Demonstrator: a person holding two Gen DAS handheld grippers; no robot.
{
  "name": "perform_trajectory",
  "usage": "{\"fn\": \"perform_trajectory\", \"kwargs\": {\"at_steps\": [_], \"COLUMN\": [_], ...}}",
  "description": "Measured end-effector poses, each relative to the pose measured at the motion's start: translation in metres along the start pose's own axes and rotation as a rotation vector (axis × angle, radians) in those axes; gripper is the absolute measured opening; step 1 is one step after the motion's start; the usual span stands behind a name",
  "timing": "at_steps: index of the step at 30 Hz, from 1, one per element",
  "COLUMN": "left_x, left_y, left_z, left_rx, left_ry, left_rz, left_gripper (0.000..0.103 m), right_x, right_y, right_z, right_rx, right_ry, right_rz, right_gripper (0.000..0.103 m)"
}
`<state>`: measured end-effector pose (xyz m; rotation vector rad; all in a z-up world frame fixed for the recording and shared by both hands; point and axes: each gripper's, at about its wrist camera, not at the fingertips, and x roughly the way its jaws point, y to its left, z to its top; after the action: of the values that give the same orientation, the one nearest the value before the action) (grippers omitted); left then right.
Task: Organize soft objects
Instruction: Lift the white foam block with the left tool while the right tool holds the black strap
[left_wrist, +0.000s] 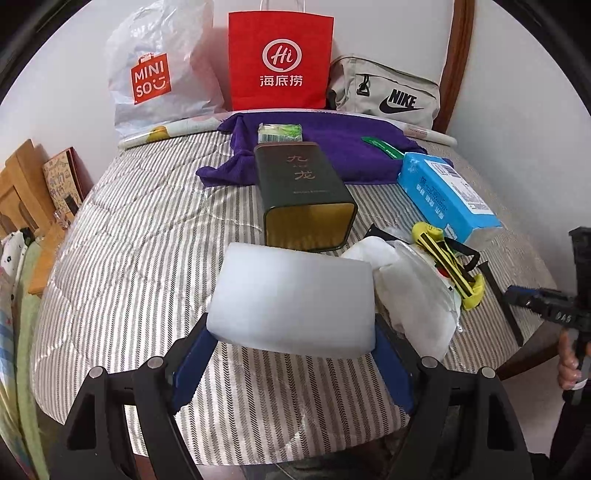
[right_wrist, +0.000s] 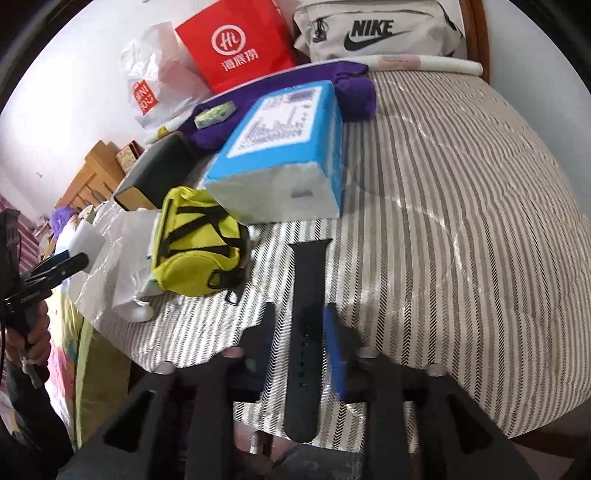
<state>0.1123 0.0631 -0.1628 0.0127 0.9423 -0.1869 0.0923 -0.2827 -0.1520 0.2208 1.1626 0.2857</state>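
Note:
My left gripper (left_wrist: 291, 332) is shut on a white foam block (left_wrist: 291, 295), its blue pads (left_wrist: 192, 354) pressed on both sides and the block lifted just above the striped bedcover (left_wrist: 147, 229). In the right wrist view a dark watch strap (right_wrist: 306, 280) lies flat on the bedcover between the fingers of my right gripper (right_wrist: 301, 314). The jaws stand apart, with a strip of cloth showing between the left finger and the strap. A yellow pouch (right_wrist: 195, 243) rests on a white plastic bag (right_wrist: 122, 258) left of the strap. The same pouch (left_wrist: 450, 266) shows right of the block.
A dark tin box (left_wrist: 303, 192) lies behind the block, with a blue tissue pack (left_wrist: 447, 192) to its right and a purple towel (left_wrist: 332, 147) beyond. A red paper bag (left_wrist: 280, 59), a Miniso bag (left_wrist: 155, 74) and a Nike bag (left_wrist: 388, 92) line the wall.

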Motion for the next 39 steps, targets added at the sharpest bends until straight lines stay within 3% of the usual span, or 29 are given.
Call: {"fn": "perform_trajectory", "kwargs": {"at_steps": [6,8,9,16,25,33,39], "left_x": [0.0,0.0,0.0,-0.003,-0.001,-0.005,-0.012], "left_y": [-0.002,-0.003,-0.003,0.0,-0.003,0.001,-0.002], "left_z": [0.001,0.001,0.001,0.0,0.001,0.01,0.023], "left_rx": [-0.008,-0.008,-0.007,-0.016,-0.019,-0.04,-0.035], "left_ry": [-0.001,-0.003,-0.004,-0.002,-0.004,-0.013,-0.04], "left_rz": [-0.014,-0.016,-0.018,-0.033,-0.058,-0.073,-0.079], "left_gripper": [0.08,0.08,0.08,0.08,0.08,0.08,0.08], "right_x": [0.009,0.013,0.014,0.012,0.014,0.009,-0.012], "right_y": [0.013,0.021,0.023,0.02,0.025,0.02,0.035], "right_z": [-0.007,-0.009,-0.011,-0.012,-0.013,-0.005,0.001], "right_rx": [-0.059,-0.114,-0.128,-0.118,-0.152,-0.089,-0.123], "right_ry": [-0.058,-0.088,-0.096,-0.078,-0.125,-0.093,-0.115], "right_rz": [-0.086,-0.169,-0.194,-0.18,-0.21,-0.128,-0.111], "right_gripper": [0.036,0.022,0.02,0.021,0.022,0.02,0.02]}}
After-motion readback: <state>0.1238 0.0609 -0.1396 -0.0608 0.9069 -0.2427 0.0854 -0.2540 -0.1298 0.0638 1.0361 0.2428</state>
